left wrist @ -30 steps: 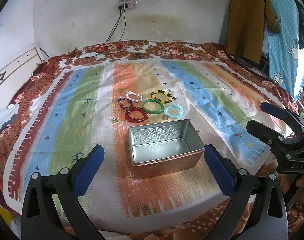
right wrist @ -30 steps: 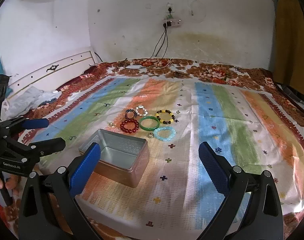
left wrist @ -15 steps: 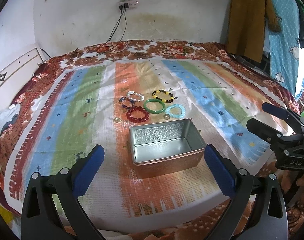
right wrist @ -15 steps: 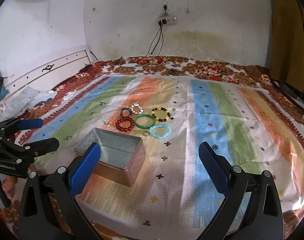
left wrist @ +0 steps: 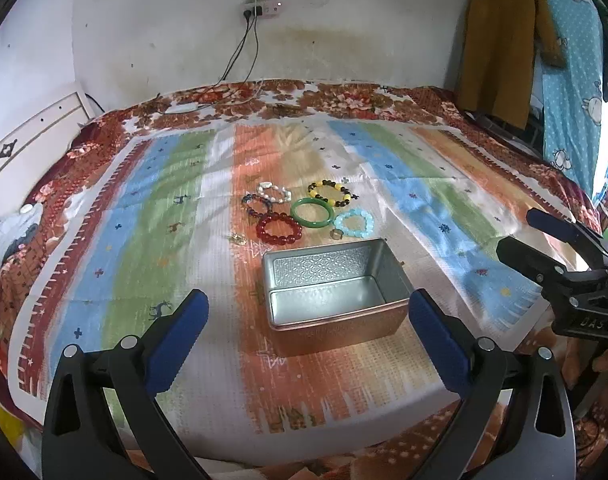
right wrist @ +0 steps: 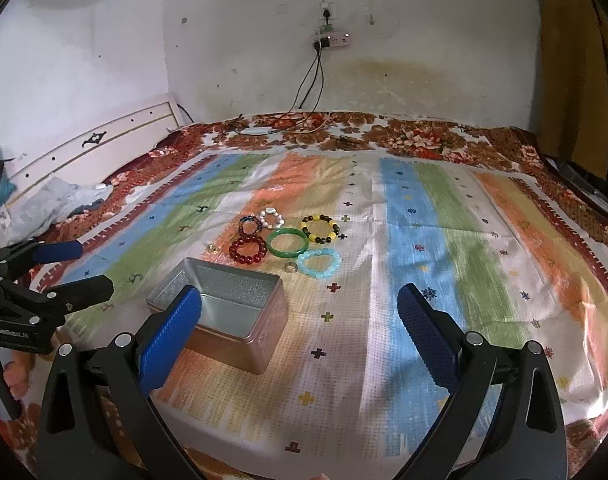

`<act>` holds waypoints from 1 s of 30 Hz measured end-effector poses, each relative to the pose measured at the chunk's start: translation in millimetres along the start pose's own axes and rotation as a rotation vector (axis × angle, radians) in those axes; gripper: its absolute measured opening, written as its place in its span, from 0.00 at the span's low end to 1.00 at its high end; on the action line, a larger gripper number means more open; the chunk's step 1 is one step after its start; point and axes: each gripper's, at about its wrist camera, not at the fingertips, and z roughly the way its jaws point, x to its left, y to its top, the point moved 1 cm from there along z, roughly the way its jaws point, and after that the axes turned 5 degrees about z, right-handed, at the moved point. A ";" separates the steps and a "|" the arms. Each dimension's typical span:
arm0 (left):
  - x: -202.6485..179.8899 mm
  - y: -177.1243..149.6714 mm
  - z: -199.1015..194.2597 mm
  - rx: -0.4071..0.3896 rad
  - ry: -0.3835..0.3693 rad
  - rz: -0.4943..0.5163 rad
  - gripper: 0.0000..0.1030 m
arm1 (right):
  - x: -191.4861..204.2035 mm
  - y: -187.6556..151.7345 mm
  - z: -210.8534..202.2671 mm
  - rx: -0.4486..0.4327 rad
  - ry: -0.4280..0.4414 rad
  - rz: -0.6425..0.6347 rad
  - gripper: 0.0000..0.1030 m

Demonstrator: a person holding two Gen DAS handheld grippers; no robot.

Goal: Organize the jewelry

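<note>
Both grippers — left gripper (left wrist: 306, 332) and right gripper (right wrist: 300, 334) — hung empty, jaws spread; the small ring (left wrist: 335, 234), seemingly touching the aqua bracelet (left wrist: 354, 223), risked a mis-pinch near the tin (left wrist: 336, 288)

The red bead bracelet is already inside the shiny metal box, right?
Not quite. The metal box is empty. The red bead bracelet lies on the striped cloth just behind the box, beside the green bangle. The left wrist view shows it.

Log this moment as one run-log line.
left gripper: open, empty | right gripper: open, empty | rectangular metal tin: empty | beaded bracelets: on striped cloth
</note>
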 end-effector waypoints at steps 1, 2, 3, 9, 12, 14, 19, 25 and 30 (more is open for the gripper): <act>0.9 0.0 0.0 0.007 0.002 -0.002 0.95 | -0.1 0.0 0.3 0.001 0.002 0.003 0.96; 2.4 0.1 -0.3 0.012 0.003 -0.009 0.95 | -0.6 -0.2 0.0 0.001 0.001 0.004 0.96; 3.3 0.6 -0.9 0.013 -0.001 -0.015 0.95 | -0.7 -0.4 -0.2 0.002 0.000 0.004 0.96; 6.0 3.6 -2.0 0.008 -0.011 -0.035 0.95 | -1.7 -0.3 3.3 0.017 -0.020 0.002 0.96; 4.7 3.2 -1.5 0.004 -0.013 -0.032 0.95 | -3.3 -0.1 4.1 0.018 -0.030 0.007 0.96; 4.8 3.4 -1.2 0.001 -0.015 -0.034 0.95 | -4.4 0.1 4.4 0.022 -0.029 0.013 0.96; 3.5 2.5 1.8 0.008 -0.005 -0.030 0.95 | -4.8 0.4 4.6 0.025 -0.020 0.013 0.96; 3.5 2.0 3.6 0.018 0.000 -0.032 0.95 | -6.2 1.6 9.1 0.042 -0.004 0.024 0.96; 6.7 2.7 5.1 0.023 -0.005 -0.051 0.95 | -5.5 3.8 17.4 0.063 0.010 0.025 0.96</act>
